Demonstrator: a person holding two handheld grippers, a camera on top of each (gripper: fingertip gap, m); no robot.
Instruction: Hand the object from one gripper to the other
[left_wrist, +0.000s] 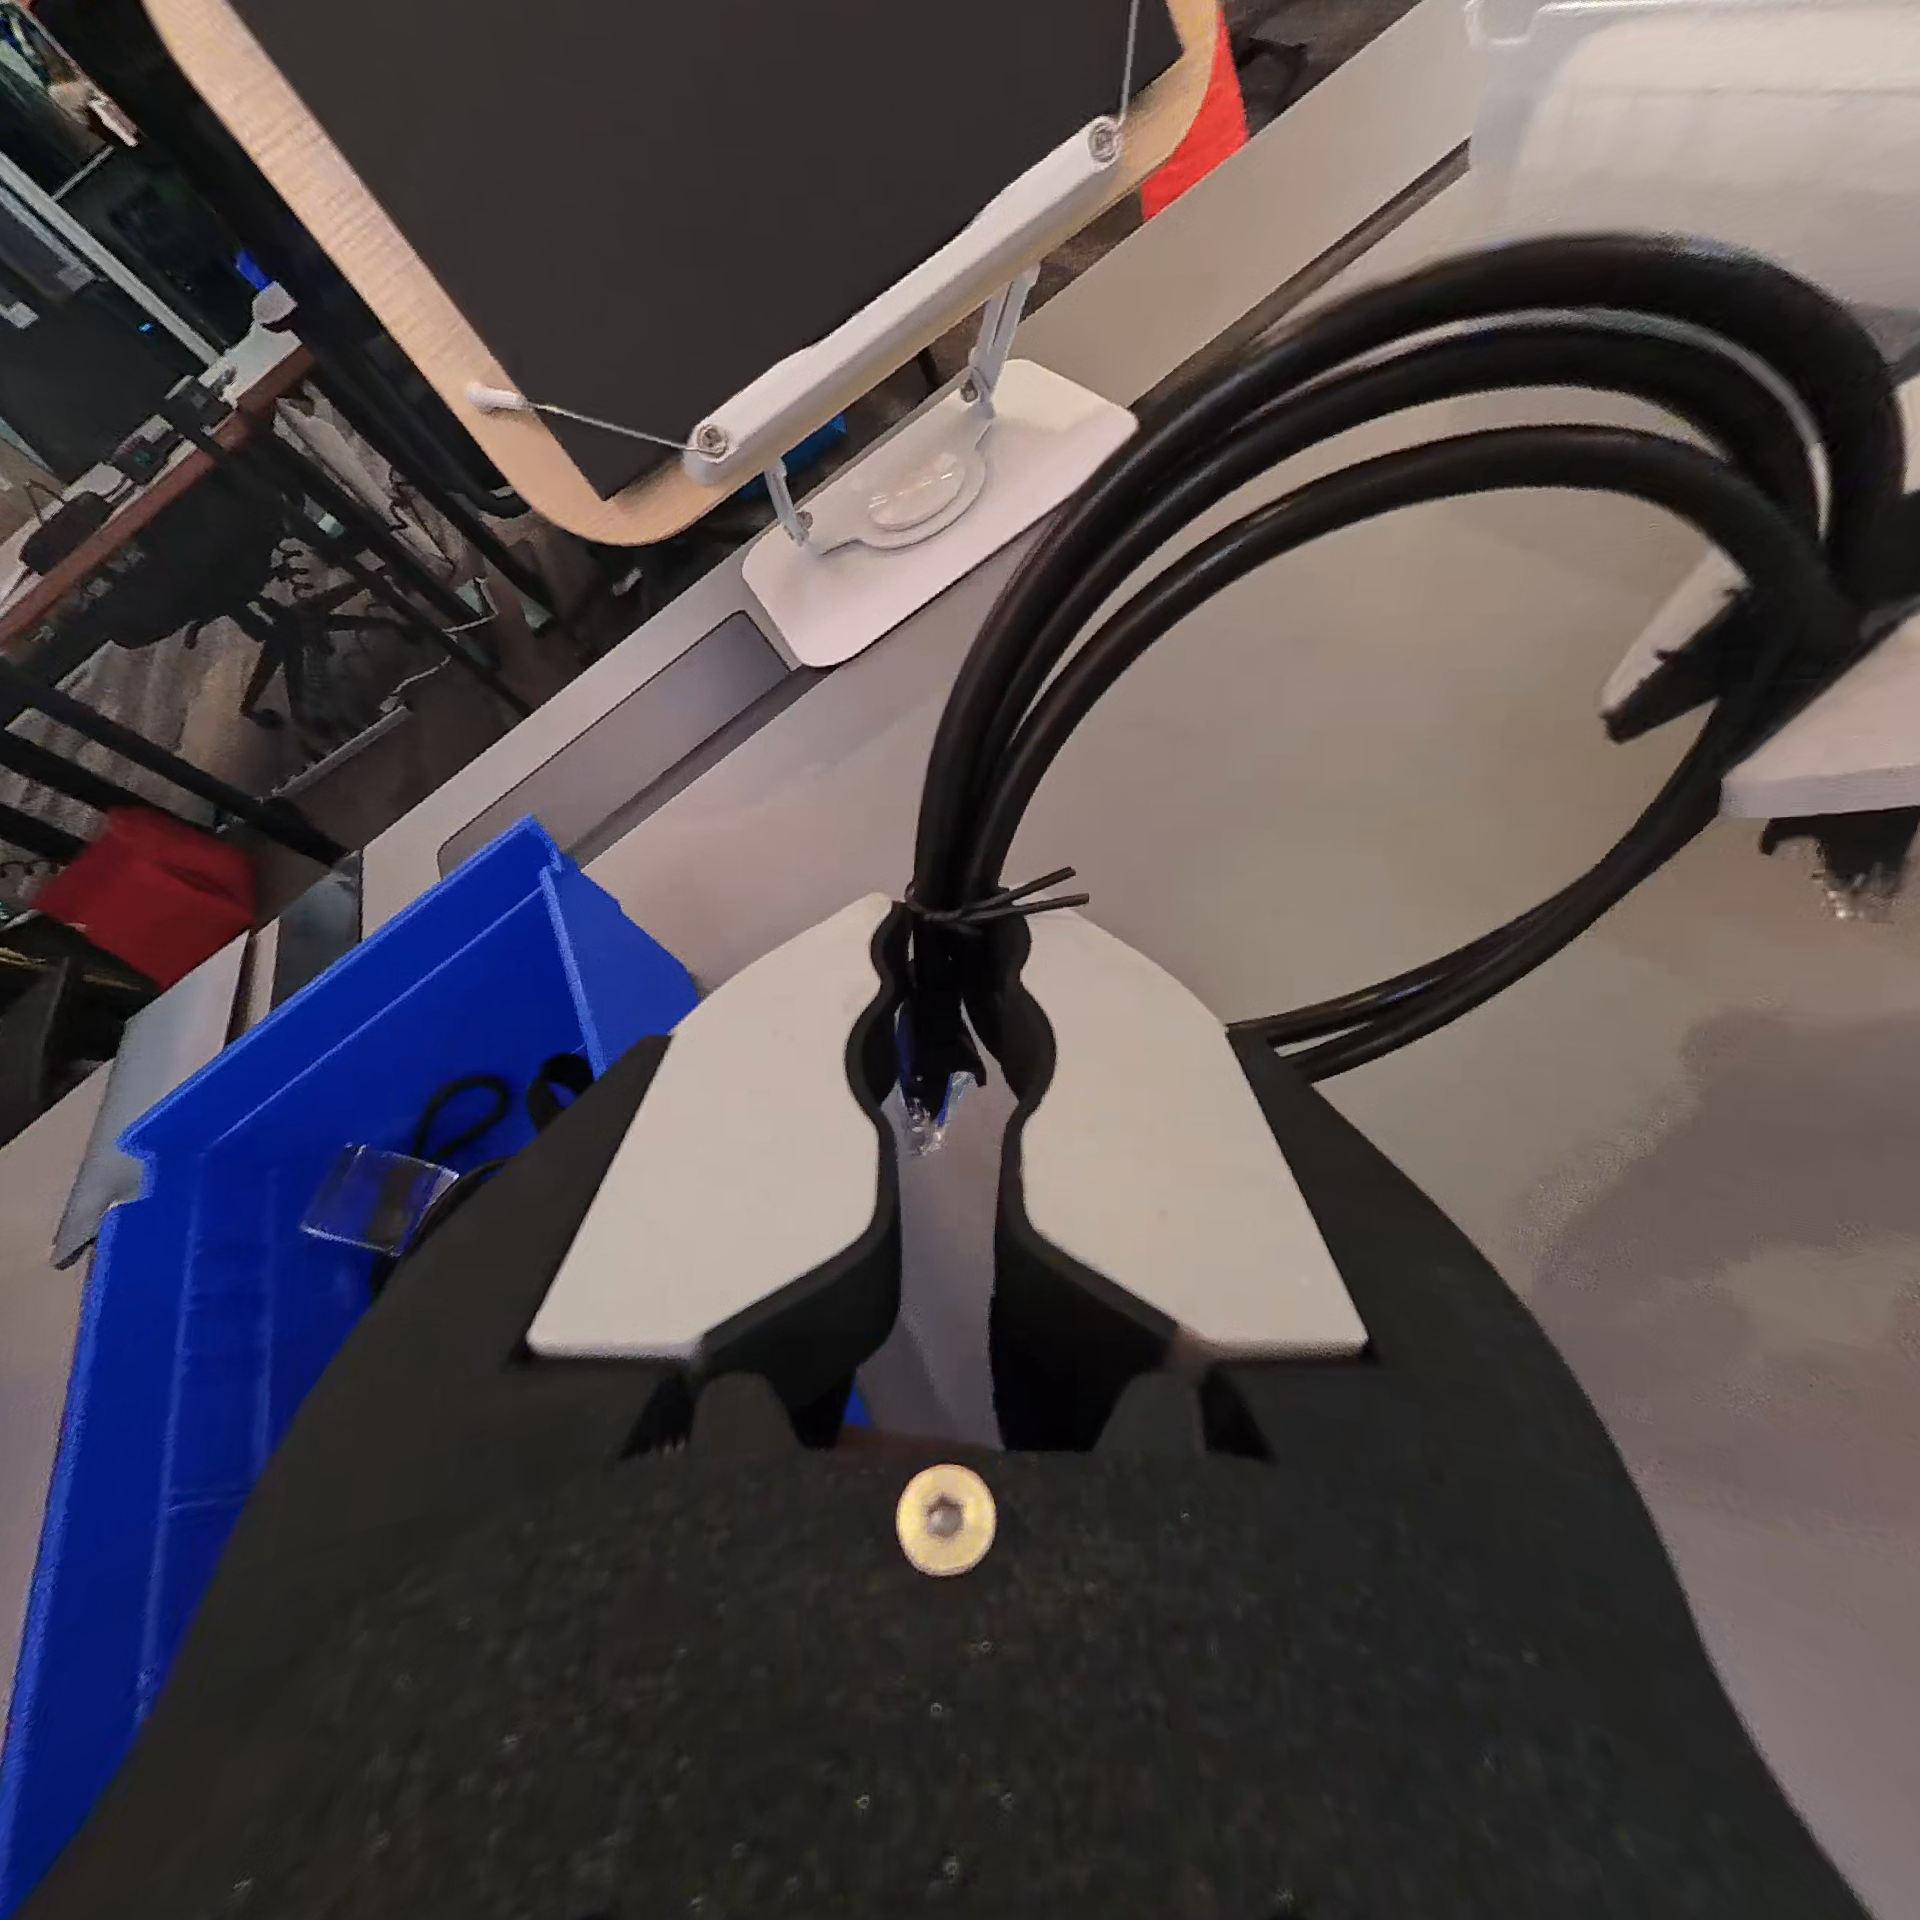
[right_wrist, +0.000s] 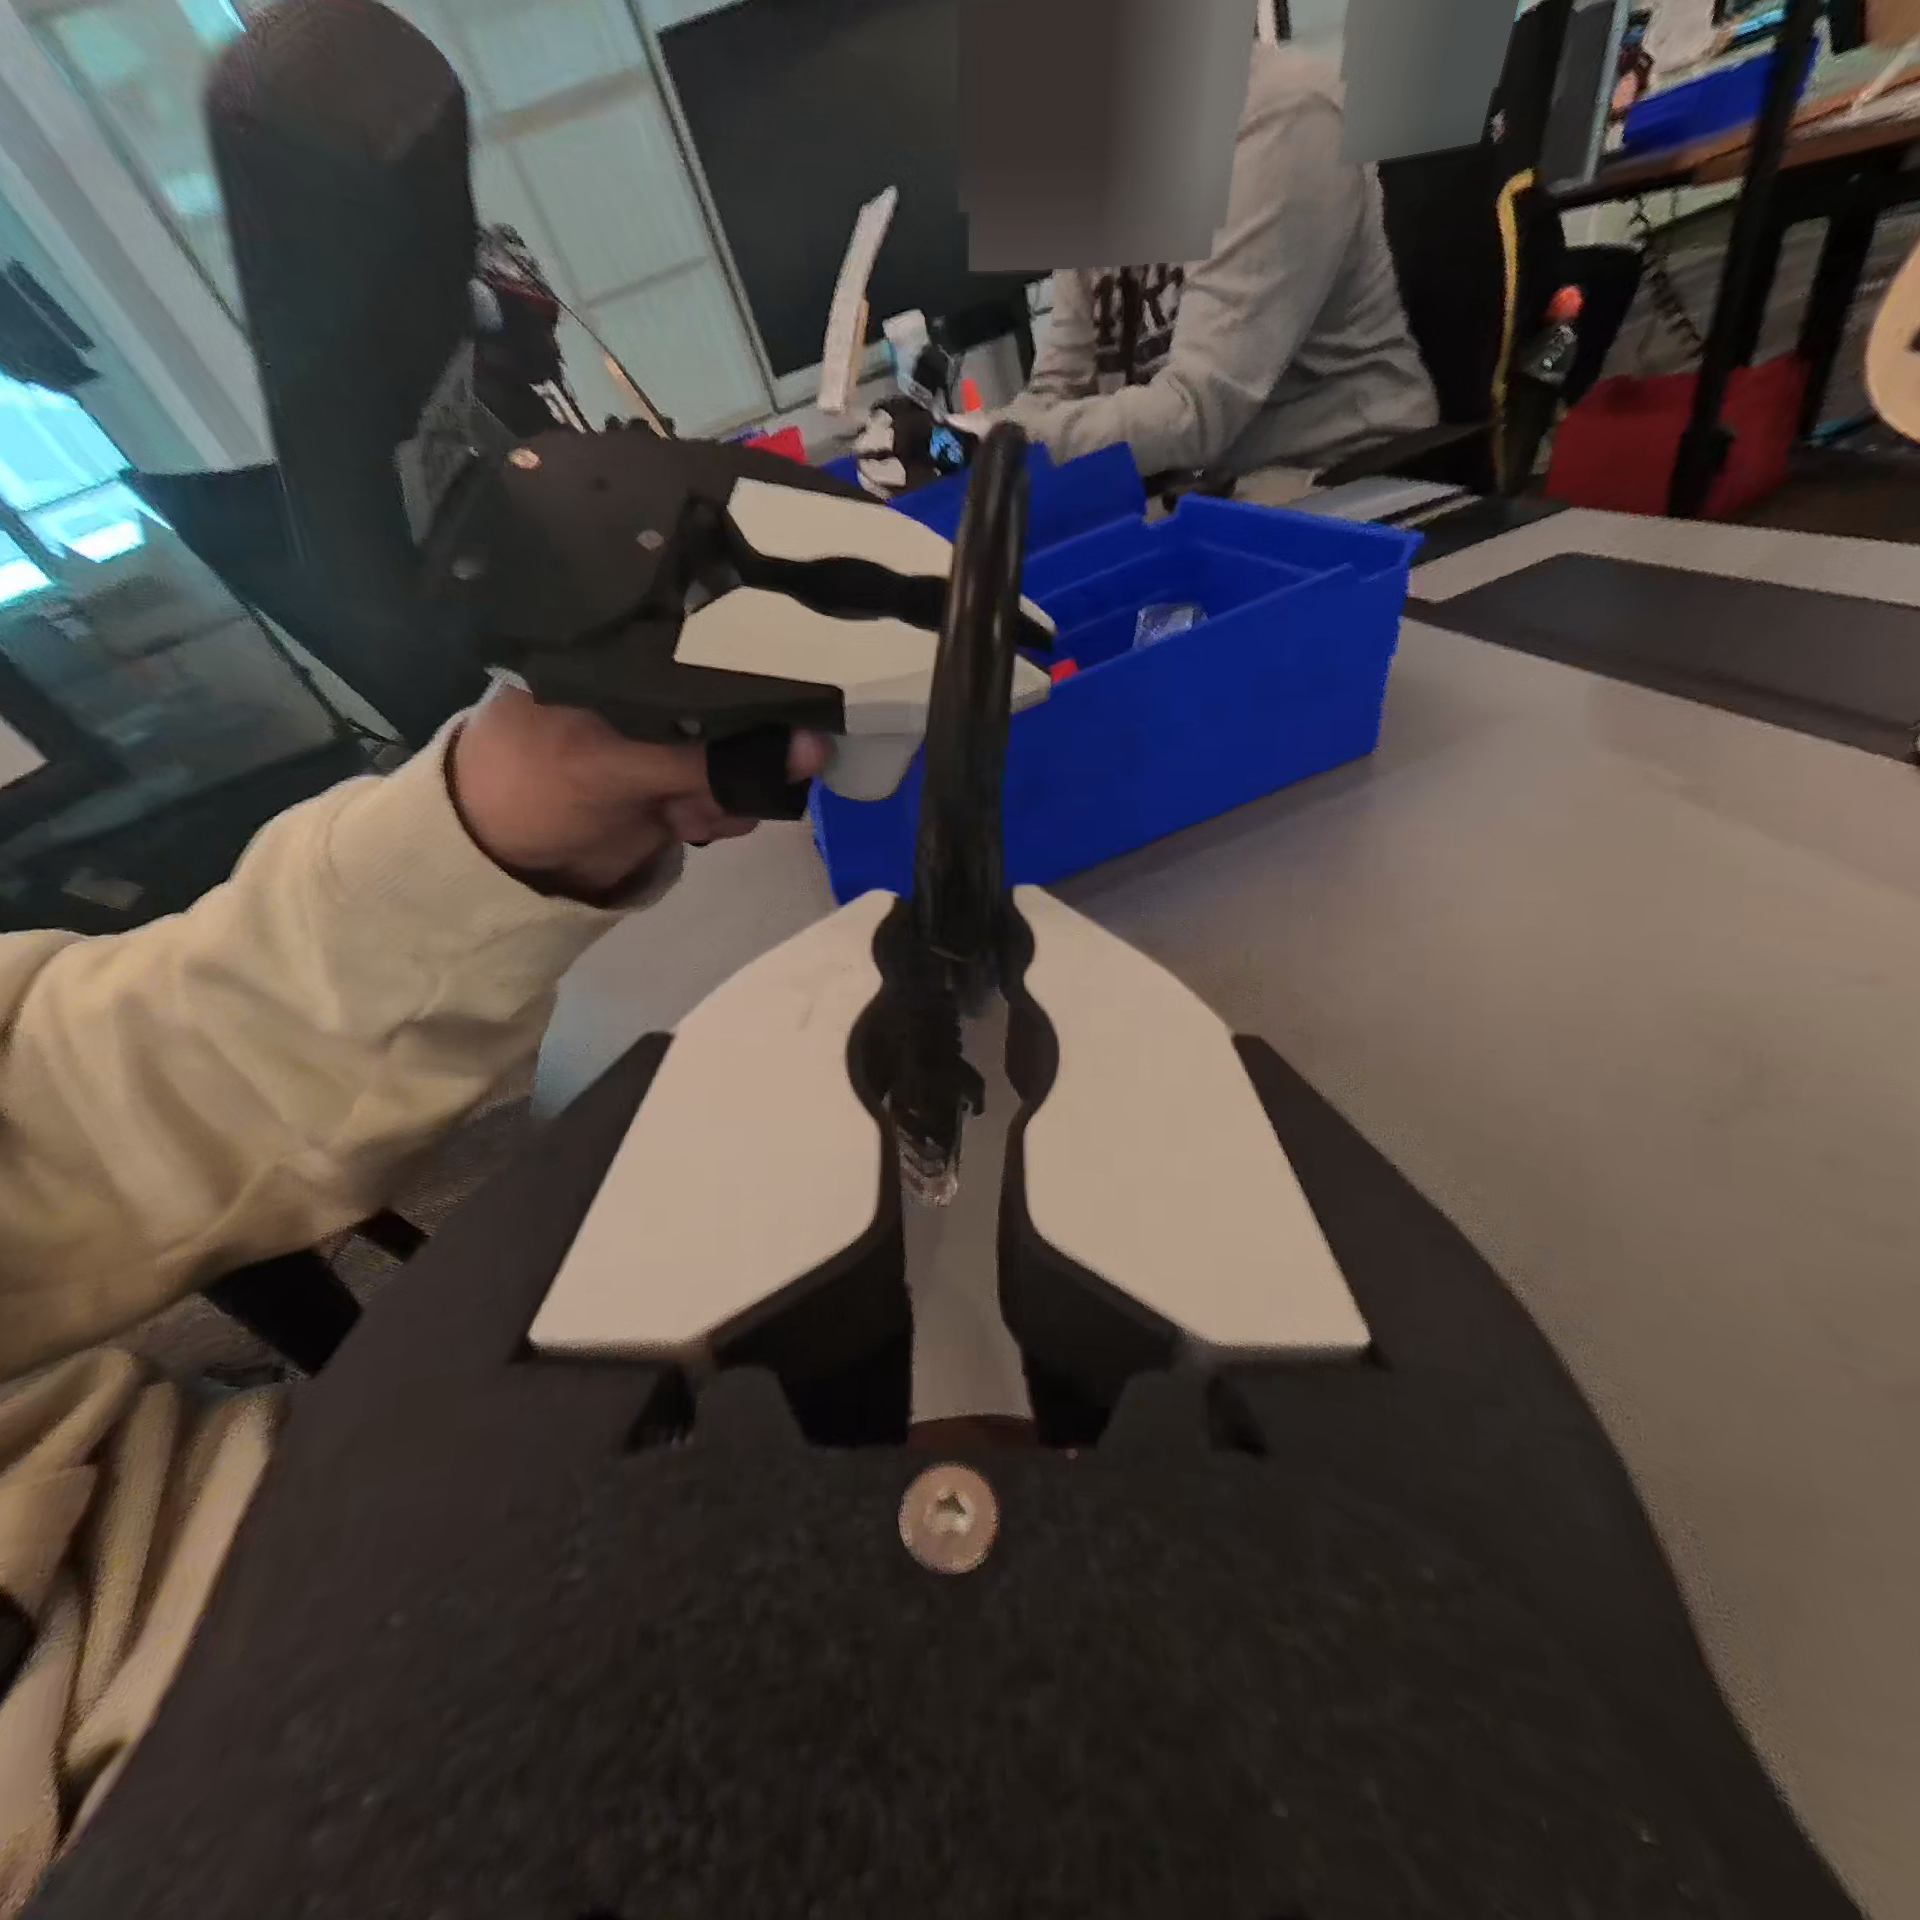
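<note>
Two tools pinch one cable coil (left_wrist: 1382, 582) above the surface: left tool (left_wrist: 951, 935) should let go only once right tool (right_wrist: 954, 925) grips firm.

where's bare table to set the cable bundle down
Bare grey table runs right of the right hand-held gripper, from the blue bin to the dark mat. The left view shows another bare patch under the cable coil. It is crowded around the bin, where the left hand-held gripper also holds the coil.

Soft indoor light, mild table glare (edges warped, backgrounds blurred).
</note>
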